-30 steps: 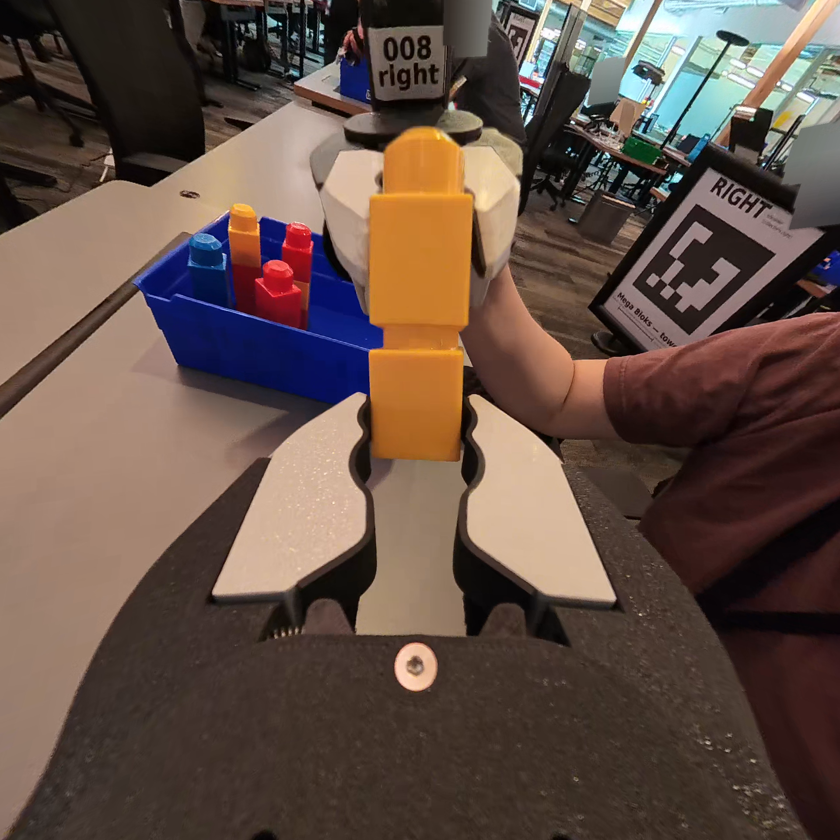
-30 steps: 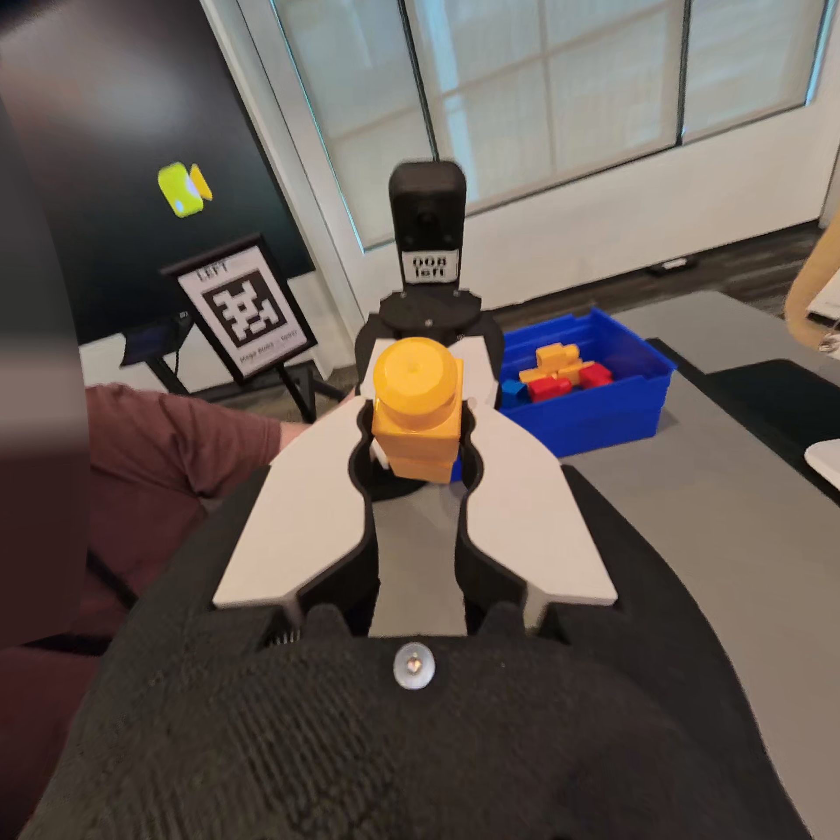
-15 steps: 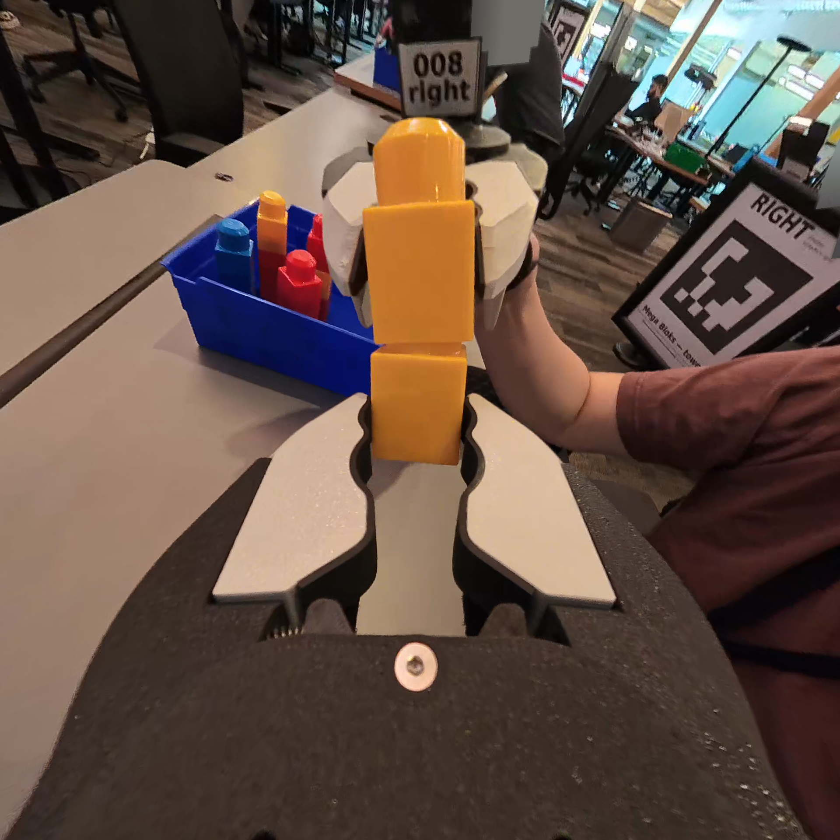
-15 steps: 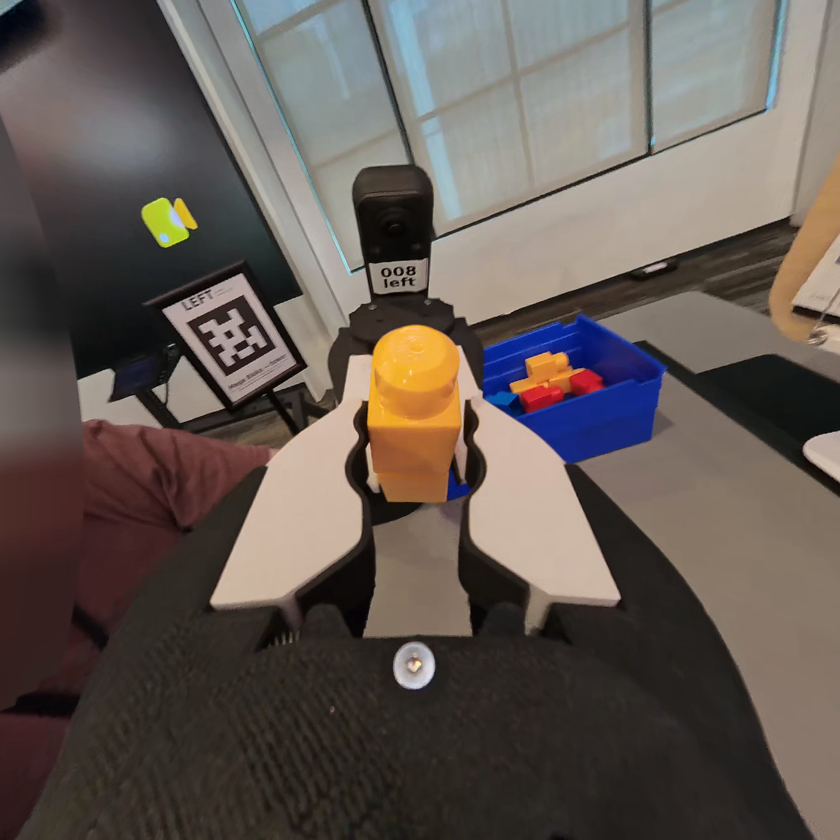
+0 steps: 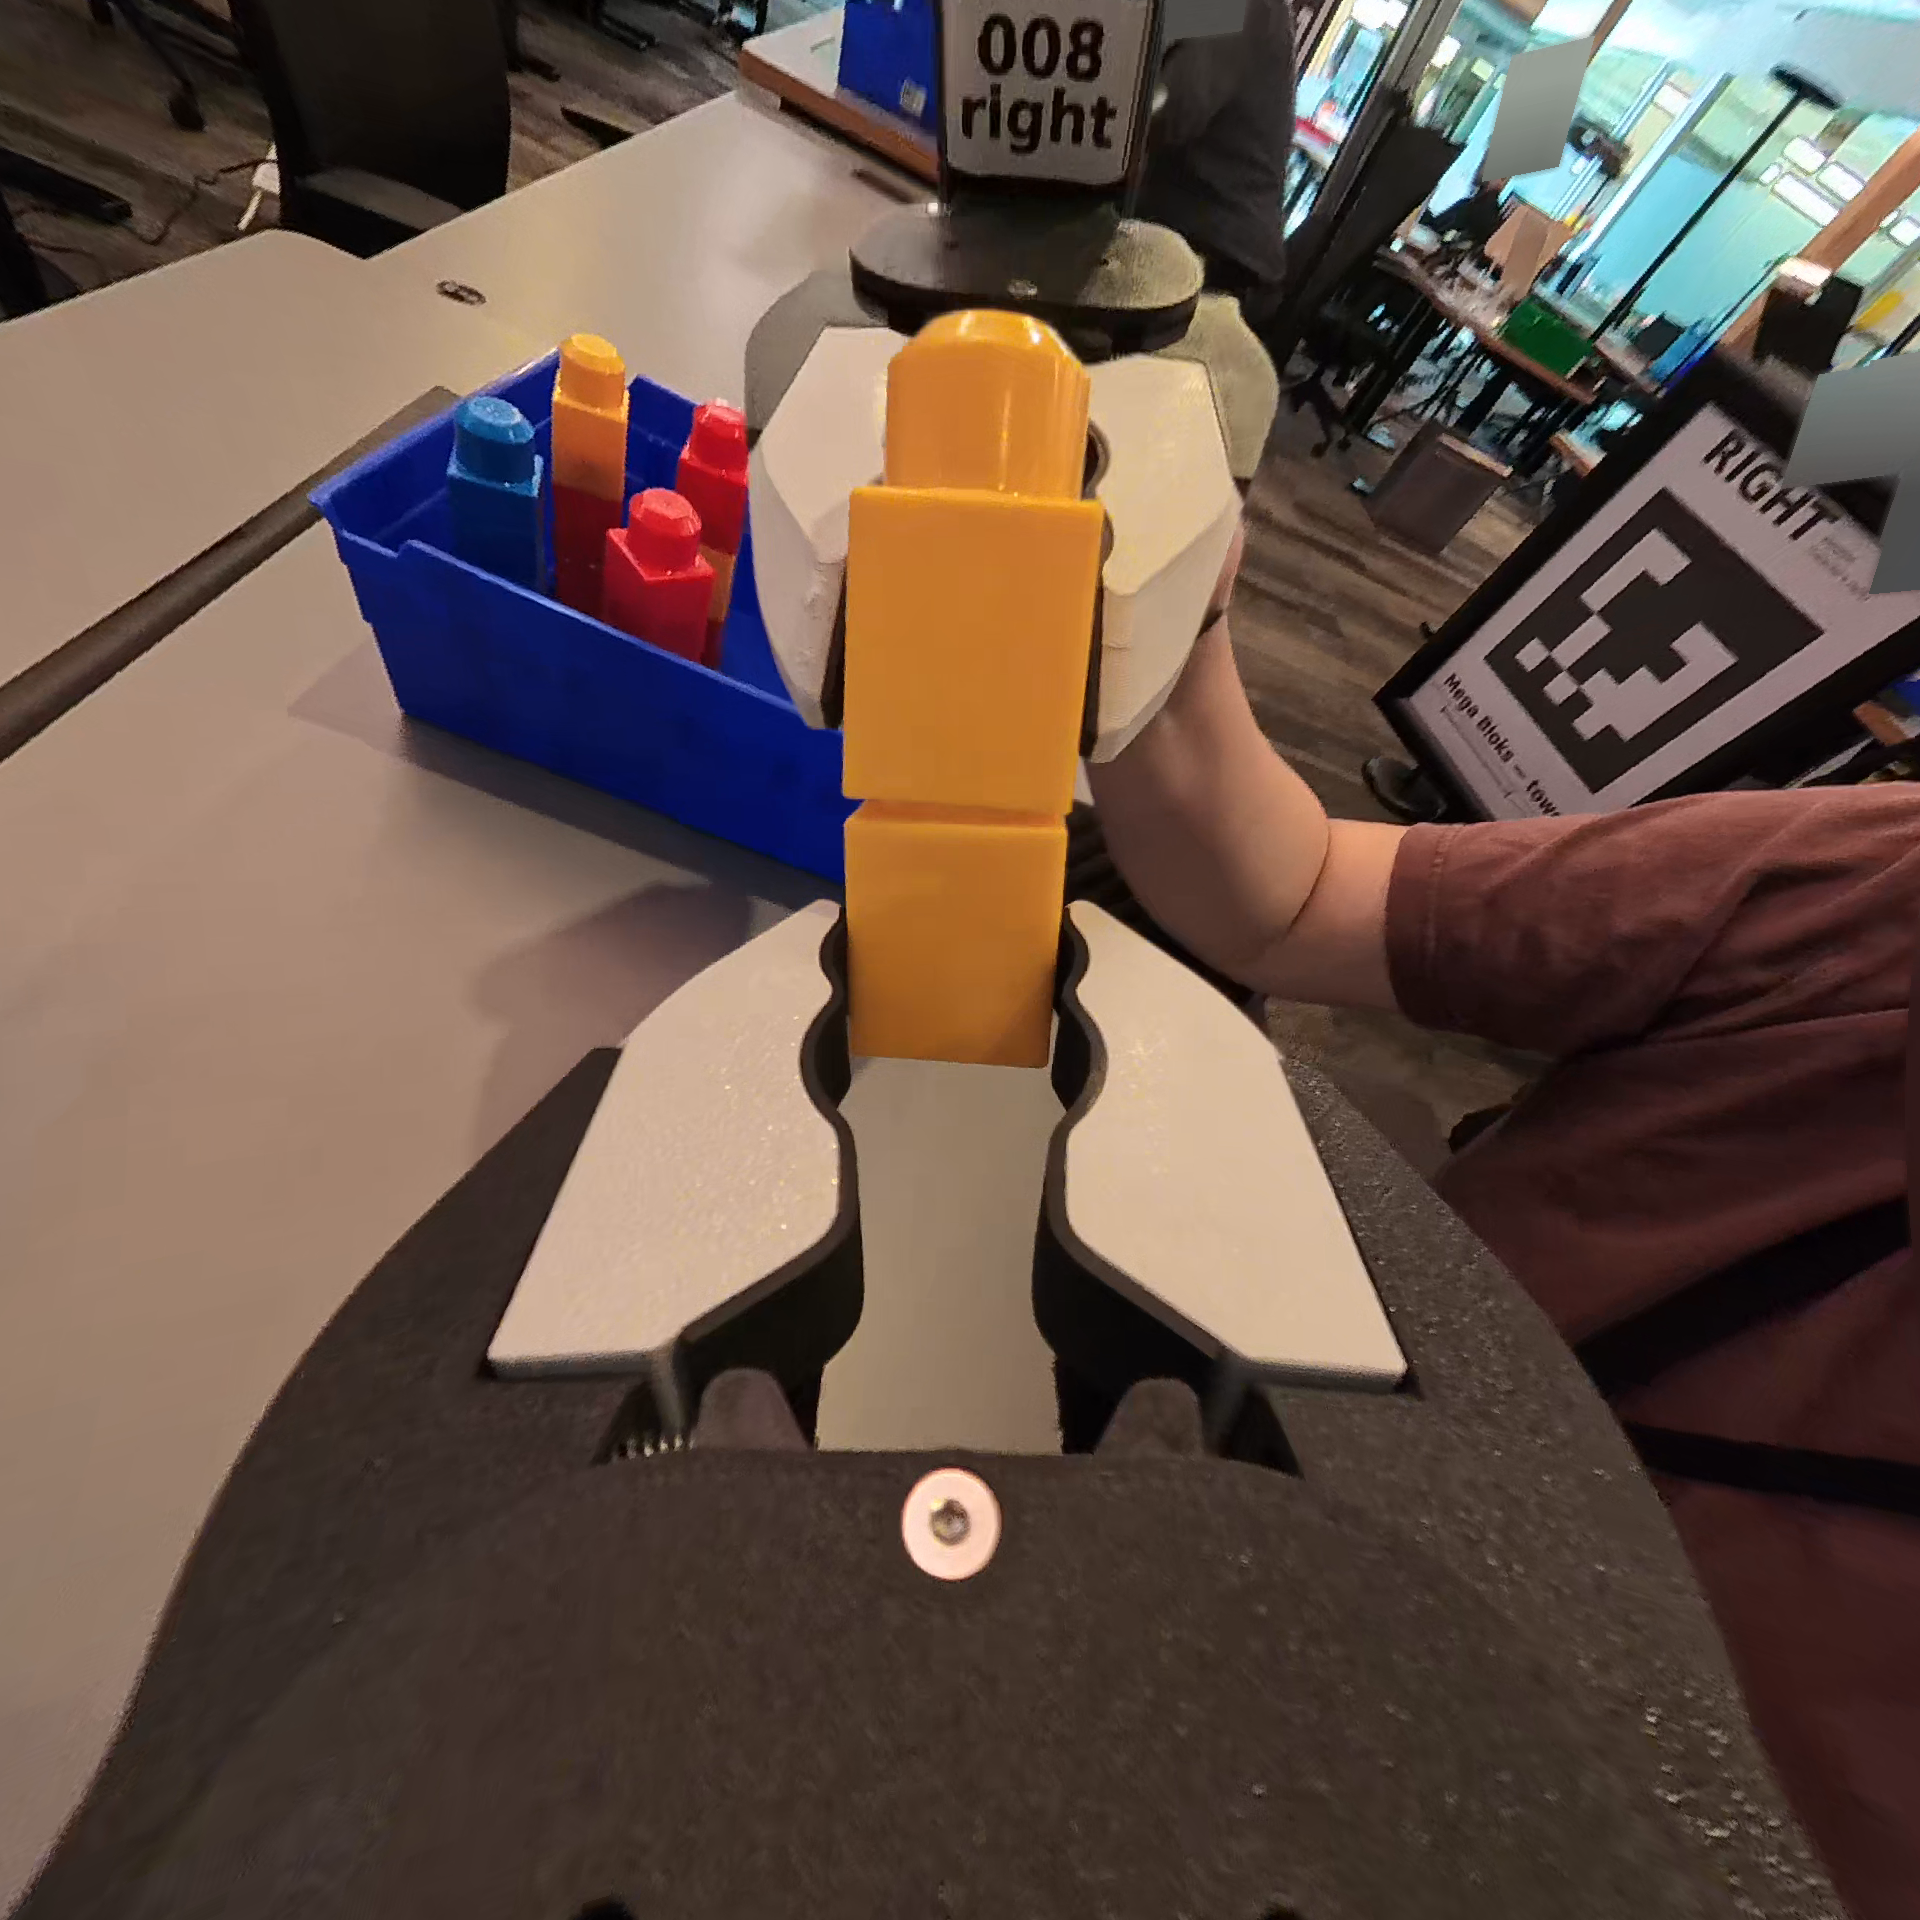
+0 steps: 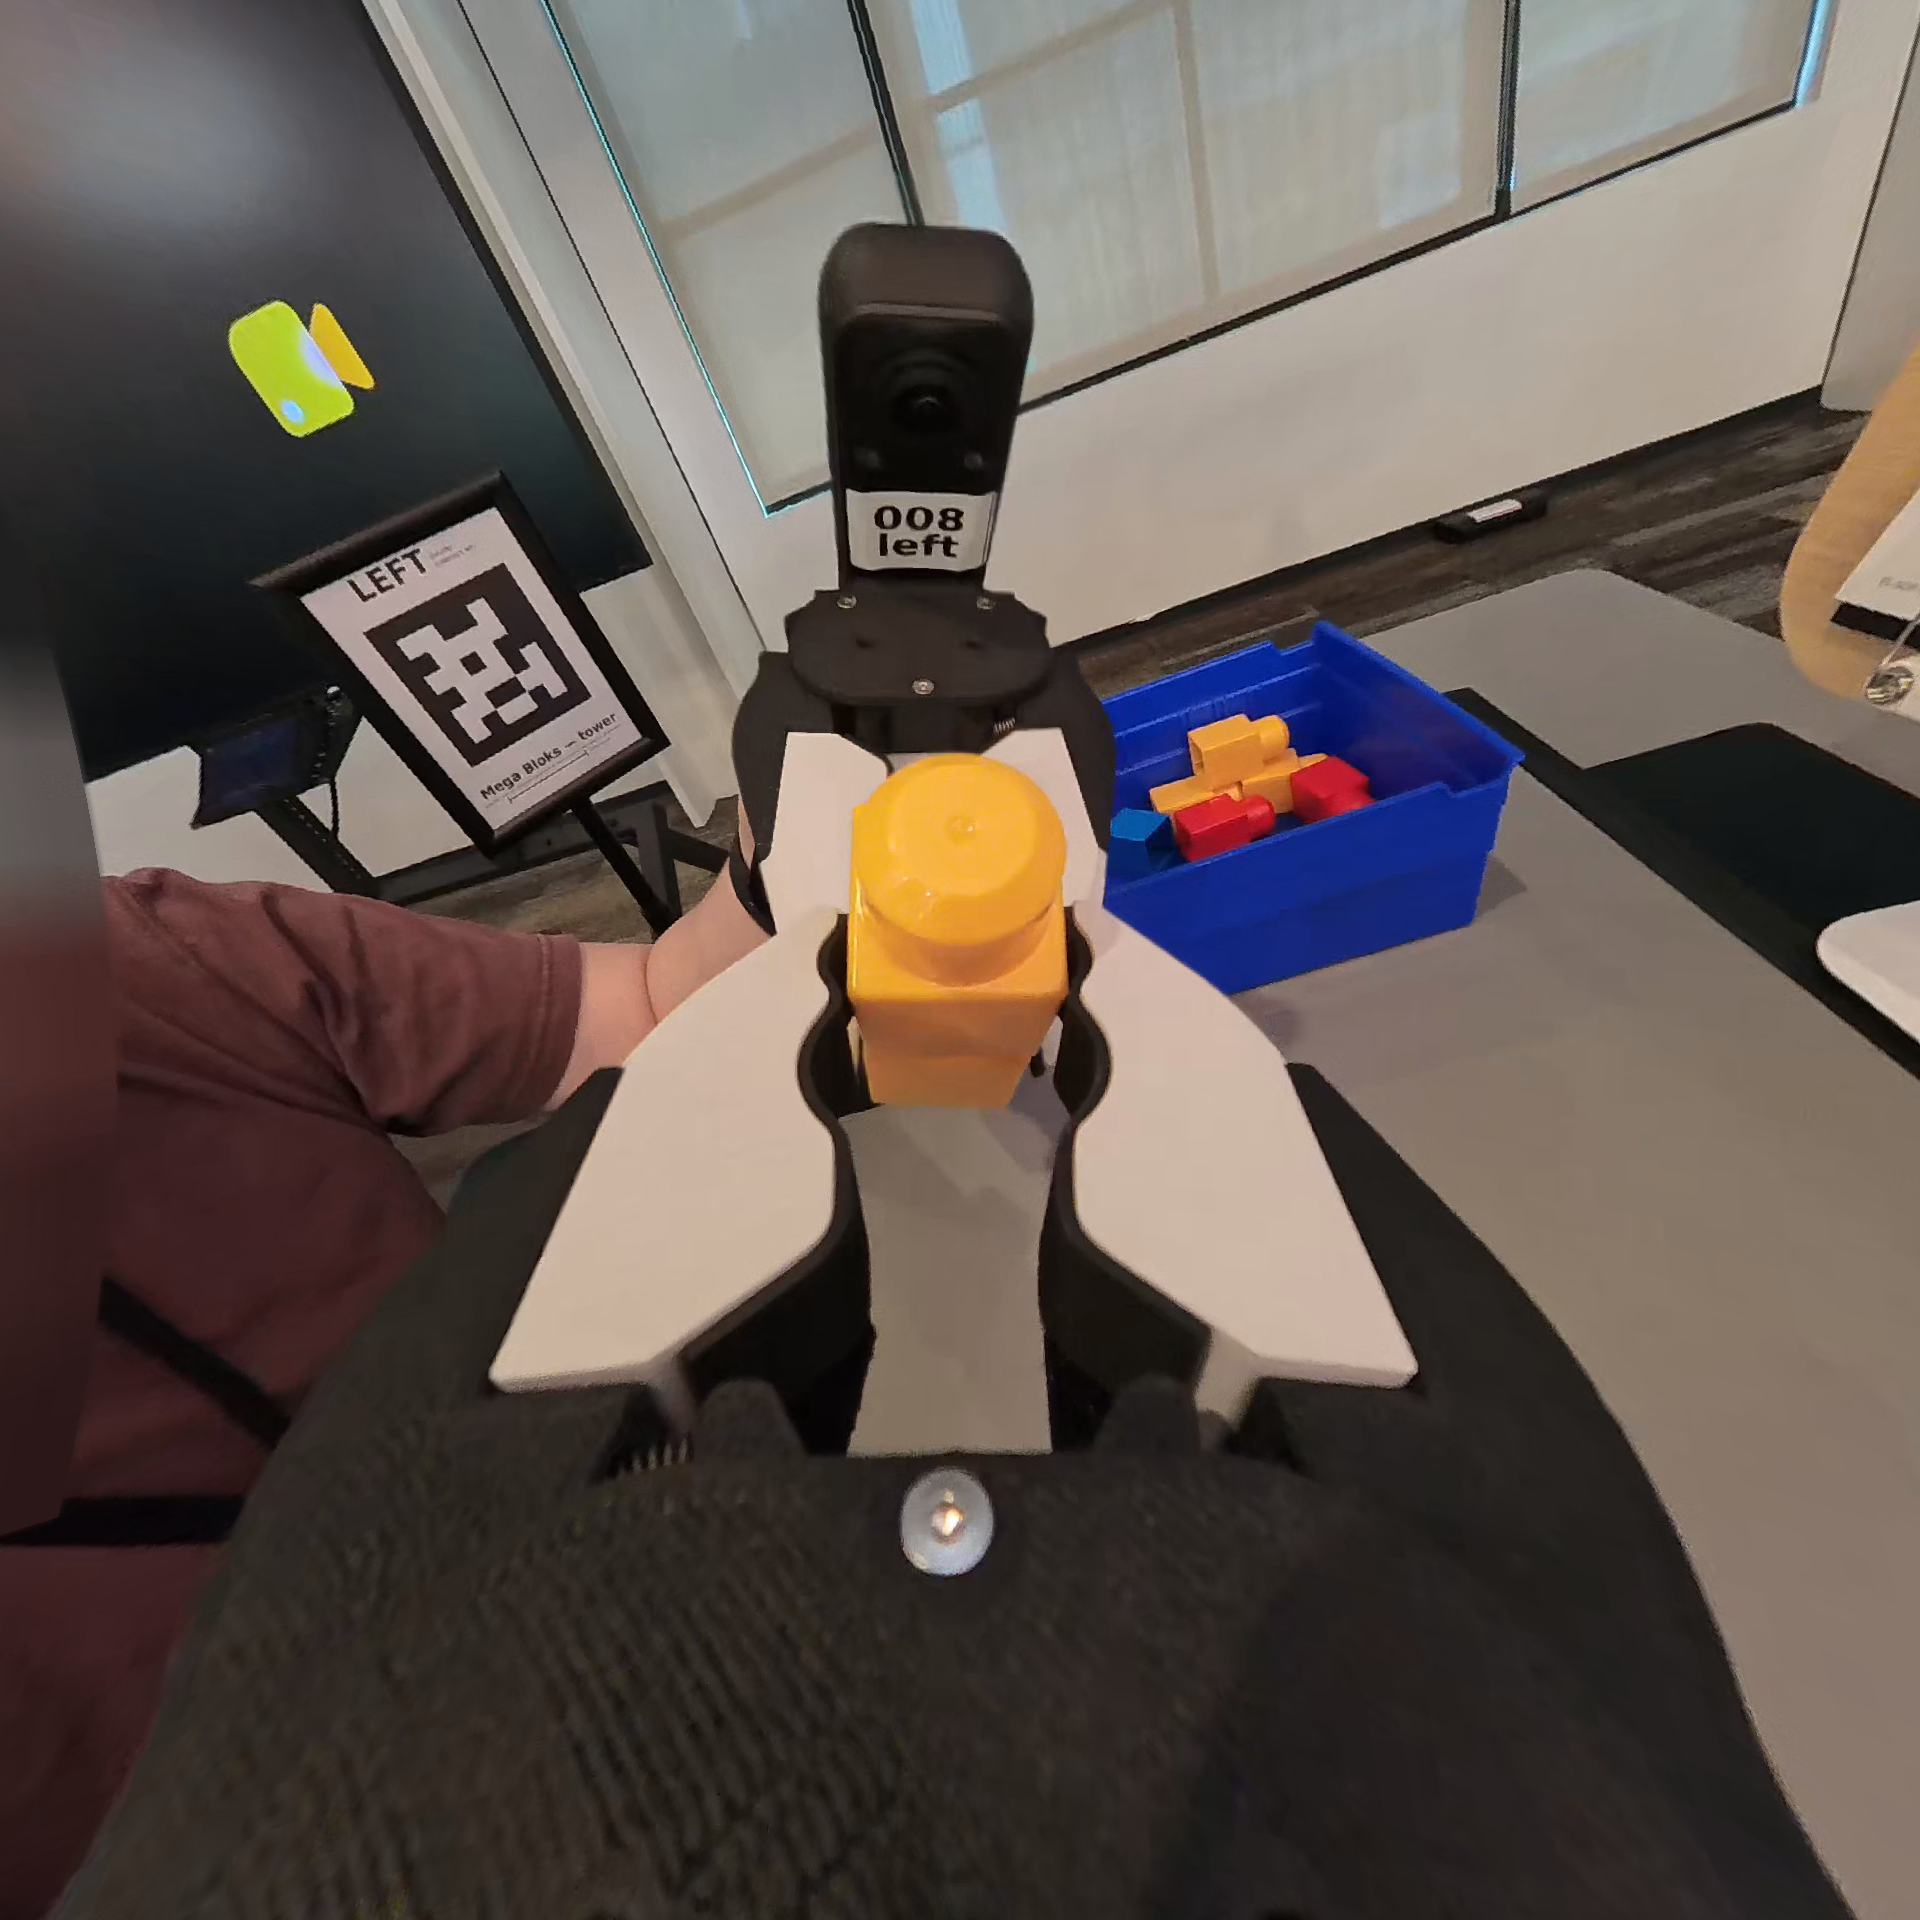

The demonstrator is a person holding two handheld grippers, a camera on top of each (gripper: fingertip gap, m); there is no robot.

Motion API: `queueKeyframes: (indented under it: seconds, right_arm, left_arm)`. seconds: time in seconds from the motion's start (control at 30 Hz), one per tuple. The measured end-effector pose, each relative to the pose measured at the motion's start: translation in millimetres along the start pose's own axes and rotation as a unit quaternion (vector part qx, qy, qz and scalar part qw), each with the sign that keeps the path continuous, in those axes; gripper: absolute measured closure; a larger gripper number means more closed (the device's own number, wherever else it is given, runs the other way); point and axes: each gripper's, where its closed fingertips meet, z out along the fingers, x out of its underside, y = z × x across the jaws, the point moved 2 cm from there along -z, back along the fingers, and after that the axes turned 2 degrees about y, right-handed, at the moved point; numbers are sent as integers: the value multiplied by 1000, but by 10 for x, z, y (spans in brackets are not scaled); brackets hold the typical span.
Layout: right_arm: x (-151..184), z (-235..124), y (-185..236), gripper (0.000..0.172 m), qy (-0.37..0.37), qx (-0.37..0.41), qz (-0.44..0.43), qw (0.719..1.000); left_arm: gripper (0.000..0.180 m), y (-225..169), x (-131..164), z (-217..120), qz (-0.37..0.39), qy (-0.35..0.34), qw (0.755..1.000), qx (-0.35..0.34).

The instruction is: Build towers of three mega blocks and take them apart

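Two yellow mega blocks stacked, held above grey table: lower block [image 5: 951, 940] upright between left gripper's pads, upper block [image 5: 971, 644], round stud on top, between right gripper's pads. Blue bin [image 5: 582, 686] behind holds loose blue, yellow, red blocks [image 6: 1247, 790].

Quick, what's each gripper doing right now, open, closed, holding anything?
Left gripper: jaws closed on the lower yellow block.
Right gripper: jaws closed on the upper yellow block, stacked on the lower one.
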Motion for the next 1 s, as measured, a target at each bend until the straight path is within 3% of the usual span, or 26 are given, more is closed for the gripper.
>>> queueKeyframes:
  seconds: [0.27, 0.4, 0.5, 0.6, 1.0]
  right_arm:
    - [149, 101, 47, 135, 48, -22, -28, 998]
    - [-79, 107, 69, 135, -51, -46, -6, 998]
    - [-121, 130, 11, 126, -77, -29, 4, 997]
    - [-121, 148, 25, 135, -76, -27, 4, 997]
    - [150, 149, 56, 135, 43, -51, 14, 998]
  left_arm:
    - [145, -1, 244, 139, 42, 96, 994, -33]
    - [145, -61, 58, 154, 18, 24, 1000, -2]
    - [145, -45, 8, 99, 7, 2, 1000, -1]
    - [145, -30, -10, 86, -2, -6, 1000, -1]
    - [145, -38, 209, 187, 29, 88, 995, -24]
